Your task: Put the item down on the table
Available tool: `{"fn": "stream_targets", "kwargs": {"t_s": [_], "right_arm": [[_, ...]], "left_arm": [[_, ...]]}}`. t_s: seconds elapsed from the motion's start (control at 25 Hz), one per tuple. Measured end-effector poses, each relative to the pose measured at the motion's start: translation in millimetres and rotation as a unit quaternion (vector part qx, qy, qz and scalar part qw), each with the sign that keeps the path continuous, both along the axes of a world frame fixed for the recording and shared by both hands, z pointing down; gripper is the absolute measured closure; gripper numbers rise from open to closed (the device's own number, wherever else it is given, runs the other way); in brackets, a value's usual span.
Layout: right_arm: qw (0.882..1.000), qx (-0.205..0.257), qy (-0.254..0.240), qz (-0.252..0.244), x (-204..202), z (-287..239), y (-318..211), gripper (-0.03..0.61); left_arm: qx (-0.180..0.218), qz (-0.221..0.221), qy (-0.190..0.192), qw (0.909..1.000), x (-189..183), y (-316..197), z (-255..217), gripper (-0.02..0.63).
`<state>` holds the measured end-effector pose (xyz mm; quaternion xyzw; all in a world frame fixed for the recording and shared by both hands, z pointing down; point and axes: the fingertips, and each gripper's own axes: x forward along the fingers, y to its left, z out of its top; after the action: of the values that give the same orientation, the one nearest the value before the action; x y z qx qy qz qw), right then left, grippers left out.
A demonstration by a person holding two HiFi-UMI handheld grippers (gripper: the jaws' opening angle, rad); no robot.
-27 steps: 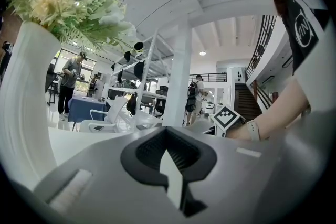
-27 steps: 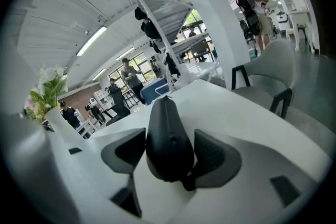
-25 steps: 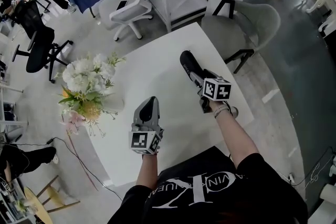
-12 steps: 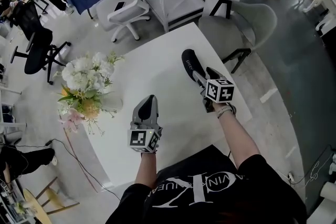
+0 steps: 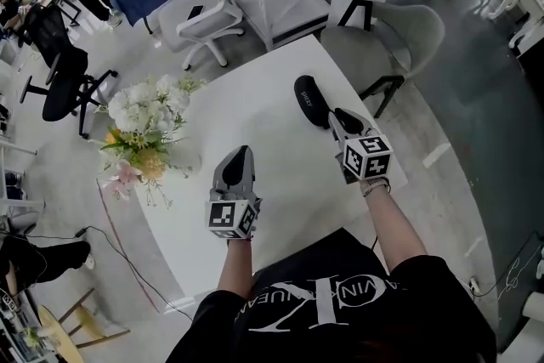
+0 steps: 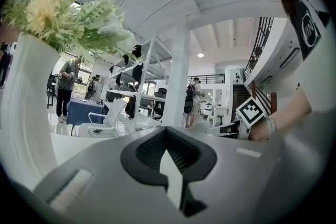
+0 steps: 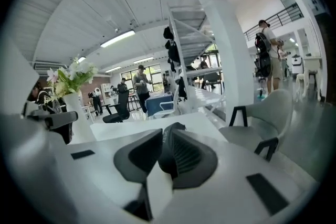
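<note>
Black case (image 5: 309,99) is clamped at its near end in the right gripper (image 5: 337,119), whose jaws have just been closing; its long axis points far-left

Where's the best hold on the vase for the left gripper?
Probably the vase by its bare white body, below the flowers, coming in level from the side. It stands upright and the blooms overhang its mouth, so a top approach looks blocked. The left gripper, now shut, must open first.
</note>
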<state>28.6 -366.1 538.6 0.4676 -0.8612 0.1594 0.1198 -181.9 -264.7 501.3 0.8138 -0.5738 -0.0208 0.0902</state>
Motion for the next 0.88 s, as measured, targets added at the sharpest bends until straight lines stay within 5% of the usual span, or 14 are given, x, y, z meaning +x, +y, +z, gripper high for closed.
{"fn": "stream_targets", "kwargs": {"t_s": [0.52,0.88], "right_arm": [[0.991,0.135,0.013,-0.018,15,-88,59,0.548],[0.984,0.179,0.005,-0.010,22,-129,78,0.548]], "left_arm": [[0.041,0.003,-0.006,0.9991,-1,14,-40,0.603],[0.063,0.001,-0.009,0.9980,-1,22,-69,0.603]]}}
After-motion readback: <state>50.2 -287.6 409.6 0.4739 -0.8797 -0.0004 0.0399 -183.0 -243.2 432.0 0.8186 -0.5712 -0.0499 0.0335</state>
